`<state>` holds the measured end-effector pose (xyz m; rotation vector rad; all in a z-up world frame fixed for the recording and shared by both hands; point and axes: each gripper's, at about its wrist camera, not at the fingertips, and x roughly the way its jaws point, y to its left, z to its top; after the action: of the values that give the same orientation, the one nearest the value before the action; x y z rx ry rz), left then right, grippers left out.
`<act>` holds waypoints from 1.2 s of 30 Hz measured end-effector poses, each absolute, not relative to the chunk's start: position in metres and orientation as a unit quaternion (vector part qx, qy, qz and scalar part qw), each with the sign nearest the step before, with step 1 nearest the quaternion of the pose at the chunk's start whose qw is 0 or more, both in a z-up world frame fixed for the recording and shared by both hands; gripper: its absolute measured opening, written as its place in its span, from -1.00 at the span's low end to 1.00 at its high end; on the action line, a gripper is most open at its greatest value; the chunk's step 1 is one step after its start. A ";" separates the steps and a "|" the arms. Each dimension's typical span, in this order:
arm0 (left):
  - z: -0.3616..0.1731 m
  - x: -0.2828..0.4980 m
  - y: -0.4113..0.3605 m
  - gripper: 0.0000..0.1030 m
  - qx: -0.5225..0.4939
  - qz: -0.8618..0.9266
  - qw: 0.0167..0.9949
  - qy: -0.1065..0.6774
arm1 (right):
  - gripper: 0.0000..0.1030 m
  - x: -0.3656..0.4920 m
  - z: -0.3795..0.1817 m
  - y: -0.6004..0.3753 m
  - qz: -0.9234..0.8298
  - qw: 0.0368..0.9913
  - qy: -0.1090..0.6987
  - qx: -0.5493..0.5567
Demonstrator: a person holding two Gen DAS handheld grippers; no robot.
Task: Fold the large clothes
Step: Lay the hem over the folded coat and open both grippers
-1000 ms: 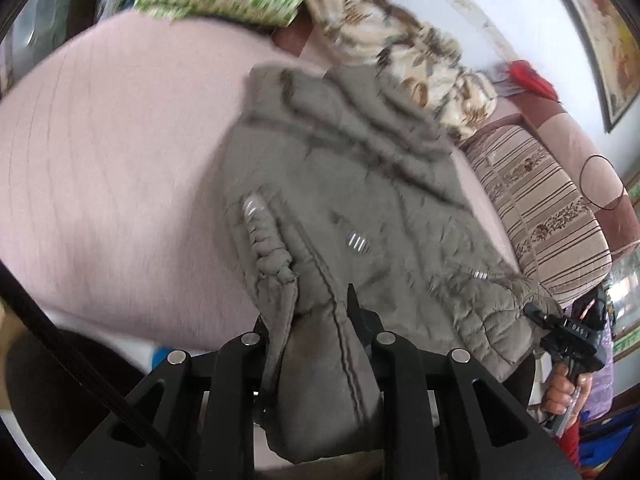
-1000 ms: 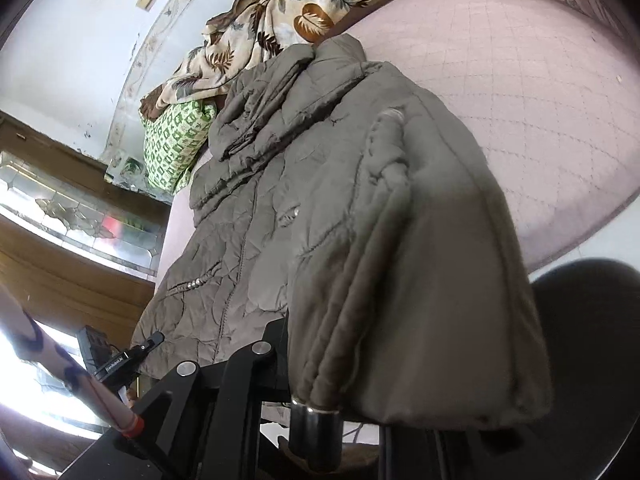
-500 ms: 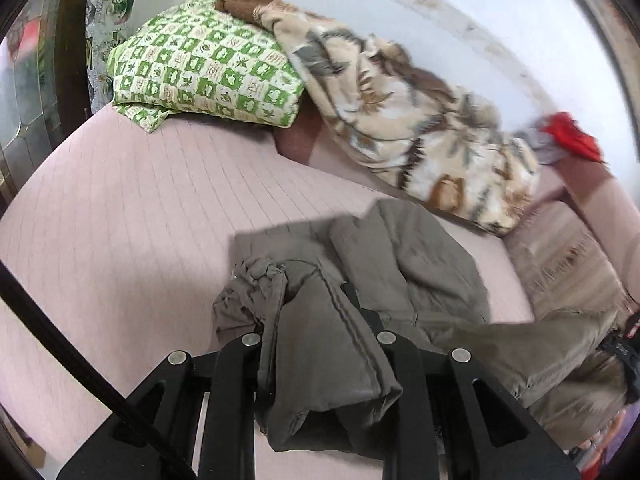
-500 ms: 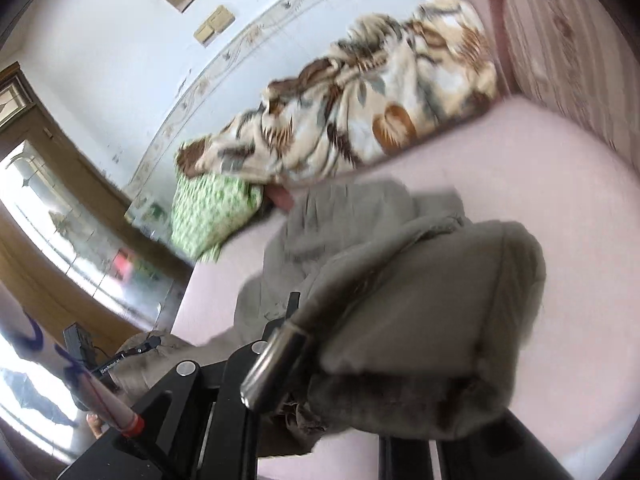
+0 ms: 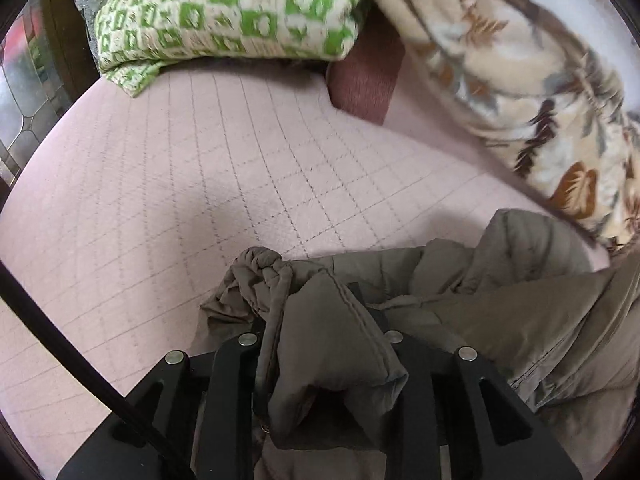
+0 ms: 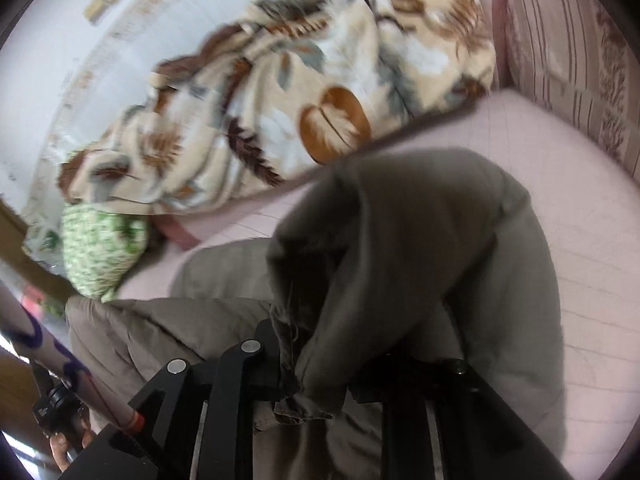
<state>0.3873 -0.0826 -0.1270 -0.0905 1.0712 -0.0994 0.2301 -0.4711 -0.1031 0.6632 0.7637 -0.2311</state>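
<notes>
left hand-held gripper [image 5: 320, 320] clamped on a bunched fold of the olive jacket [image 5: 500, 320], fabric spilling back over its jaws. right hand-held gripper [image 6: 336, 344] likewise closed on a thick wad of the same jacket, which drapes over it and hides the right finger. jacket bulk hangs between the two, low over the pink quilted bed [image 5: 200, 200]. ahead: green checked pillow [image 5: 224, 16], leaf-print blanket [image 6: 280, 92].
</notes>
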 end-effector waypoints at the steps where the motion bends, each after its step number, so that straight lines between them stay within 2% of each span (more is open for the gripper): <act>1: -0.130 0.390 -0.084 -0.48 -0.042 -0.047 0.857 0.512 | -0.50 0.235 -0.110 -0.475 -0.112 0.865 0.366 0.324; 3: -0.127 0.392 -0.082 -0.44 -0.048 -0.051 0.853 0.518 | -0.44 0.243 -0.126 -0.483 -0.112 0.856 0.365 0.348; 6: -0.110 0.390 -0.068 -0.27 -0.092 -0.079 0.846 0.519 | -0.35 0.244 -0.132 -0.490 -0.110 0.848 0.358 0.375; 8: -0.091 0.382 -0.056 -0.14 -0.127 -0.107 0.846 0.506 | -0.10 0.237 -0.121 -0.491 -0.097 0.852 0.344 0.382; 9: -0.080 0.377 -0.048 -0.06 -0.148 -0.124 0.844 0.500 | 0.11 0.232 -0.112 -0.490 -0.095 0.858 0.331 0.382; 11: -0.066 0.370 -0.040 0.05 -0.174 -0.145 0.838 0.496 | 0.32 0.220 -0.093 -0.489 -0.100 0.869 0.306 0.375; 13: -0.050 0.362 -0.033 0.16 -0.195 -0.175 0.830 0.493 | 0.69 0.205 -0.073 -0.487 -0.111 0.885 0.279 0.356; 18: -0.012 0.334 -0.022 0.21 -0.217 -0.226 0.826 0.469 | 0.70 0.174 -0.022 -0.452 -0.126 0.922 0.242 0.275; 20: 0.003 0.317 -0.017 0.21 -0.202 -0.227 0.840 0.449 | 0.64 0.170 -0.005 -0.420 -0.117 0.935 0.249 0.222; 23: 0.013 0.285 -0.006 0.24 -0.163 -0.198 0.870 0.421 | 0.17 0.176 0.003 -0.365 -0.067 0.944 0.276 0.169; 24: 0.012 0.270 -0.001 0.25 -0.146 -0.182 0.881 0.412 | 0.13 0.181 0.001 -0.348 -0.047 0.944 0.287 0.155; 27: -0.004 0.235 0.016 0.33 -0.122 -0.140 0.901 0.391 | 0.13 0.201 -0.019 -0.302 -0.027 0.944 0.312 0.106; 32: -0.052 0.207 0.041 0.34 -0.111 -0.108 0.909 0.387 | 0.13 0.274 -0.082 -0.260 -0.079 0.930 0.358 0.030; 36: -0.072 0.217 0.053 0.34 -0.105 -0.105 0.908 0.391 | 0.34 0.321 -0.129 -0.276 -0.132 0.911 0.389 0.032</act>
<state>0.2171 0.0529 -0.0725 -0.2177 0.8061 -0.2161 0.3212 -0.2760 -0.1286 0.0665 0.8011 -0.2715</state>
